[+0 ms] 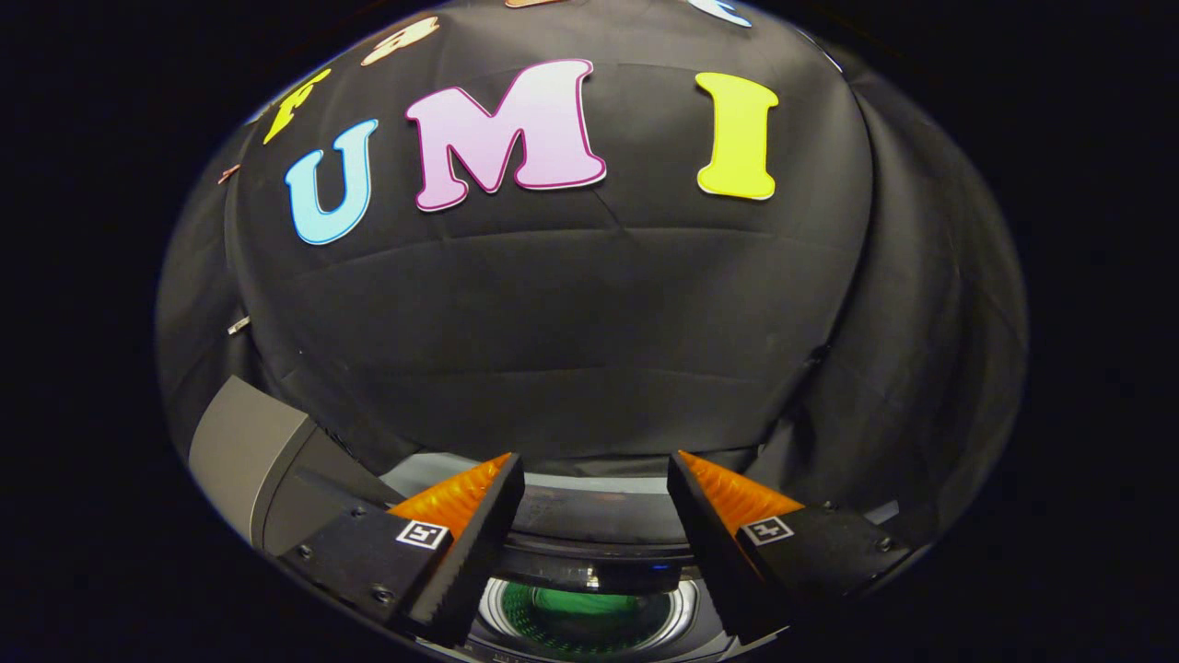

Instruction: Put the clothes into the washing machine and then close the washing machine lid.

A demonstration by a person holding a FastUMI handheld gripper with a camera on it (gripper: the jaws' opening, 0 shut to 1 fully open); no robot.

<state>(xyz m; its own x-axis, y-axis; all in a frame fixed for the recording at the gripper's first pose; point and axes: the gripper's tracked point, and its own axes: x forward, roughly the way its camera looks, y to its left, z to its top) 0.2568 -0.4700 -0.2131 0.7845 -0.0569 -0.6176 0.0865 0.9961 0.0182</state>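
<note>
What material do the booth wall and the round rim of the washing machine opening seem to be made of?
Black booth wall: matte woven cloth, judging by its creases and folds. Shiny round rim of the washing machine opening, between the open gripper fingers: probably polished metal or chromed plastic; it reflects light.

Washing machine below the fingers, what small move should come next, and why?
Probably tip the hand-held gripper down toward the washing machine. Its fingers are open with nothing between them and point mostly at the black cloth wall, while the drum, with something green inside, sits low beneath them.
</note>
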